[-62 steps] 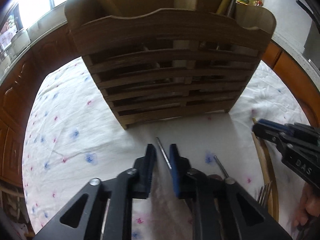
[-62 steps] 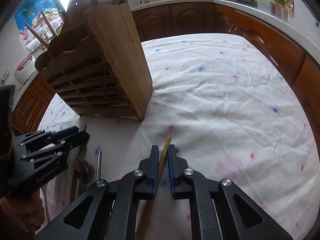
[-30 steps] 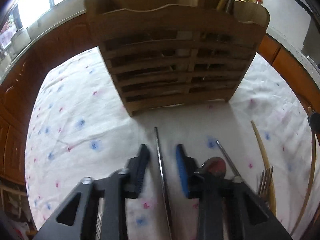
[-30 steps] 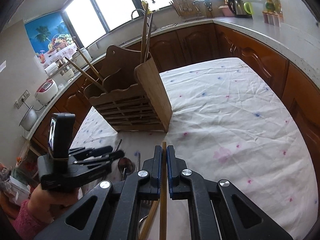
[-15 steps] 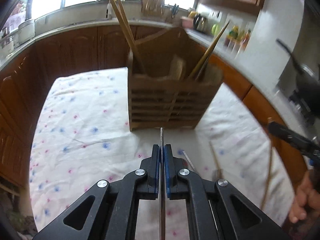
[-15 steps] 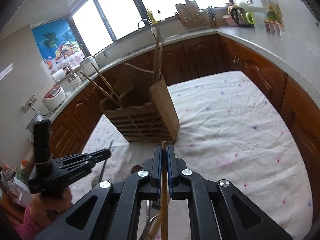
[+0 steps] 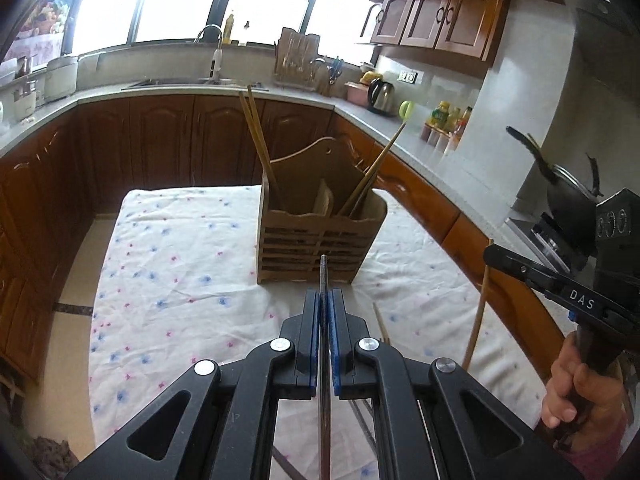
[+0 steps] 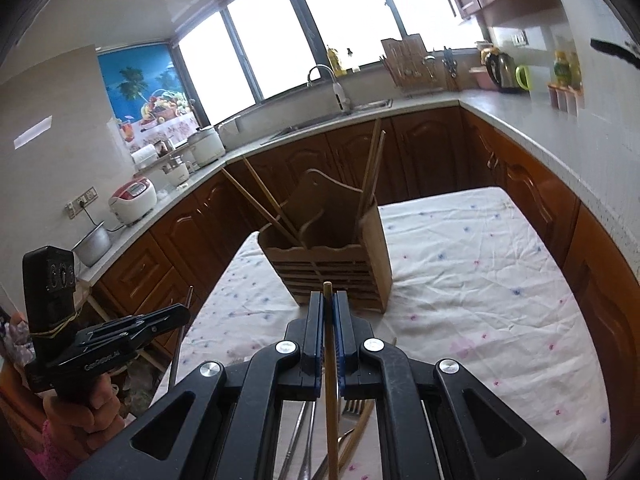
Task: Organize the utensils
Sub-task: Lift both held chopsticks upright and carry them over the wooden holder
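A slatted wooden utensil holder [image 7: 320, 236] [image 8: 340, 268] stands on the flowered tablecloth with several chopsticks in it. My left gripper [image 7: 325, 300] is shut on a thin metal utensil handle [image 7: 323, 276], held above the table in front of the holder. My right gripper [image 8: 328, 300] is shut on a wooden chopstick [image 8: 329, 320], also raised in front of the holder. Each gripper shows in the other's view: the right one [image 7: 496, 258] with its chopstick [image 7: 478, 312], the left one [image 8: 176, 314] with its metal handle [image 8: 181, 332].
More utensils lie on the cloth below the grippers: a fork [image 8: 354, 406], a metal handle [image 8: 296, 436] and a wooden piece [image 7: 380, 322]. Wooden cabinets and a grey counter [image 7: 420, 140] ring the table [image 7: 168, 264]. A dark pan [image 7: 560, 192] sits at the right.
Both grippers have lifted higher and back from the holder with their utensils. Earlier, the left gripper closed on the metal handle that lay on the cloth.
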`<action>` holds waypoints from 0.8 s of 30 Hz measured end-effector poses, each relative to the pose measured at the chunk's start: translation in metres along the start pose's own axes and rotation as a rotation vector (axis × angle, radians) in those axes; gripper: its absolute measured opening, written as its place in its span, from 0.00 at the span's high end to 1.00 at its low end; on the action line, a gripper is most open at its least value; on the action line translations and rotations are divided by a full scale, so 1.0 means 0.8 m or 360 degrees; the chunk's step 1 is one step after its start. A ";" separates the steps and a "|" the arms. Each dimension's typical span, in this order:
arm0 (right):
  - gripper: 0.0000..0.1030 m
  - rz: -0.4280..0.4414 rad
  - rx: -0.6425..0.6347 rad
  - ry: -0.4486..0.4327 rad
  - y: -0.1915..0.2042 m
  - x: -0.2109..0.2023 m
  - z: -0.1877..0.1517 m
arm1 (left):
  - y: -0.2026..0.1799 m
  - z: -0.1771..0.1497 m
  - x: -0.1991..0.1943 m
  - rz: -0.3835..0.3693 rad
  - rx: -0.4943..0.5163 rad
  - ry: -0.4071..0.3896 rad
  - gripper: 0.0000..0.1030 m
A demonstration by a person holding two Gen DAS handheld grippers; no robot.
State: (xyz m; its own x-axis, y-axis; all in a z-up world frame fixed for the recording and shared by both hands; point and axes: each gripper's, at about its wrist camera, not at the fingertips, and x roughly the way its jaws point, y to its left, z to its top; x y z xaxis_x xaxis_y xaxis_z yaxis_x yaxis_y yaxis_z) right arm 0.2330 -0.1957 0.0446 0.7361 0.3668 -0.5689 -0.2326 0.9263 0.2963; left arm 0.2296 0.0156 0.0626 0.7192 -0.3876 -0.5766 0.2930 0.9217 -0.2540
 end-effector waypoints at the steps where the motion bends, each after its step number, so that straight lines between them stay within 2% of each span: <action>1: 0.95 0.0000 -0.0008 -0.0008 0.002 -0.003 0.000 | -0.001 -0.001 -0.005 -0.0006 0.0000 -0.0007 0.97; 11: 0.96 -0.0003 -0.0058 -0.0081 0.014 -0.031 0.002 | 0.003 -0.006 -0.028 -0.0046 -0.0021 -0.0060 0.97; 24: 0.96 -0.0013 -0.0055 -0.0205 0.015 -0.050 0.018 | 0.006 0.001 -0.038 -0.0026 -0.0013 -0.0163 0.97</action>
State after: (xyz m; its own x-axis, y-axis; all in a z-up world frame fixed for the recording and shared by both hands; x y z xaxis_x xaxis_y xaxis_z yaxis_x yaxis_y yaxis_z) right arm 0.2099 -0.2001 0.0816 0.8132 0.3475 -0.4669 -0.2465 0.9323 0.2645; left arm 0.2094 0.0316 0.0797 0.7750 -0.3990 -0.4902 0.3005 0.9149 -0.2696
